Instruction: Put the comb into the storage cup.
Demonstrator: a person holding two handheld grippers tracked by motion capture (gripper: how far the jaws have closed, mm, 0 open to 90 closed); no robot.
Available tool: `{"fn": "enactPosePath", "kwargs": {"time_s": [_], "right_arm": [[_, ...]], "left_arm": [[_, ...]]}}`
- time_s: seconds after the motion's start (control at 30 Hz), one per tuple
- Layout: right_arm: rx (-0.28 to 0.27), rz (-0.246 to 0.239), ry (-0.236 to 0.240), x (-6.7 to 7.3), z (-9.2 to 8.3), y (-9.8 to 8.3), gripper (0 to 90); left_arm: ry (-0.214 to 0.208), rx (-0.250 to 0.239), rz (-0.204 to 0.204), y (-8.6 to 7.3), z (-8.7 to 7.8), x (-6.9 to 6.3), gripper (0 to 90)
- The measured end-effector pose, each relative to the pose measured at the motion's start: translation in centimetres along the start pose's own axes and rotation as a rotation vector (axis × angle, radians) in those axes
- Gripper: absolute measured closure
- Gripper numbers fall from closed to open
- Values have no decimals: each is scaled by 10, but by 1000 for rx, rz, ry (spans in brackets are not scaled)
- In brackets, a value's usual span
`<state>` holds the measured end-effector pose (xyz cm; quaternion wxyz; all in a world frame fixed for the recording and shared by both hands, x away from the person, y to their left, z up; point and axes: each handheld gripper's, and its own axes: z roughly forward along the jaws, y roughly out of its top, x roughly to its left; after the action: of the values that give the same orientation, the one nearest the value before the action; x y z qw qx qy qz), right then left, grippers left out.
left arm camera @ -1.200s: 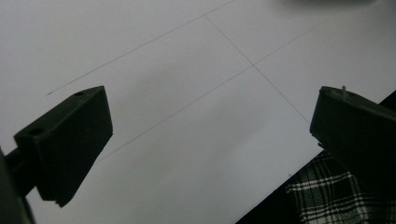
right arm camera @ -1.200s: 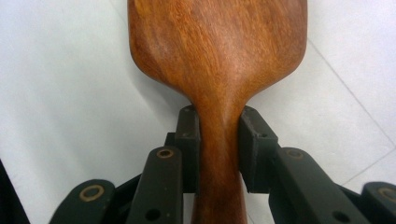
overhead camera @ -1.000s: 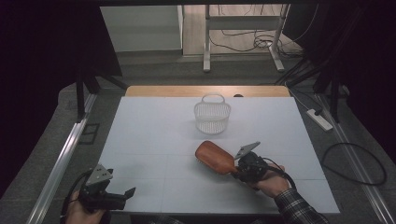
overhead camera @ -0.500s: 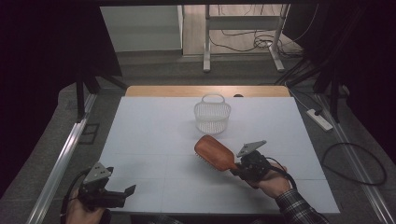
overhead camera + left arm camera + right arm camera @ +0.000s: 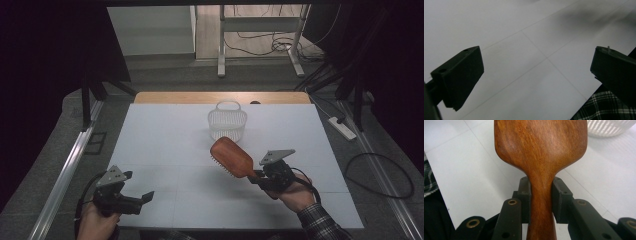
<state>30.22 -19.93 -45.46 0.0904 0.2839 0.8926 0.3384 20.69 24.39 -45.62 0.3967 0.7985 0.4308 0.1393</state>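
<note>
From the high view: right gripper clamped on the handle of a wooden hairbrush, paddle lifted off the white table and angled up to the gripper's left, bristles facing down. White basket farther out, beyond the brush head, apart from it. Left gripper near the front edge, jaws spread, gripping nothing.

From the left gripper view: jaws wide apart over bare tabletop; plaid sleeve at lower right.

From the right gripper view: both jaws pressed against the hairbrush neck; basket ahead at upper right.
</note>
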Motion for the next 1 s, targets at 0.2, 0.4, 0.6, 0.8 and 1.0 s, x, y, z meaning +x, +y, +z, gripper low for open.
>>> {"fn": "enactPosePath", "kwargs": {"time_s": [0.2, 0.4, 0.6, 0.8, 1.0], "right_arm": [[-45, 15, -11, 0, -7, 3, 719], [-68, 9, -15, 2, -10, 6, 720], [-89, 1, -18, 5, -11, 10, 720], [-113, 1, -17, 8, -13, 14, 719], [-138, -1, -22, 10, -15, 17, 720]], "left_arm": [[-26, -39, 3, 17, 5, -2, 0], [-78, -52, -12, 34, 13, -8, 0], [-101, -57, -15, 49, 20, -13, 0], [-137, -47, -17, 65, 31, -20, 0], [-163, -40, -13, 78, 39, -25, 0]]}}
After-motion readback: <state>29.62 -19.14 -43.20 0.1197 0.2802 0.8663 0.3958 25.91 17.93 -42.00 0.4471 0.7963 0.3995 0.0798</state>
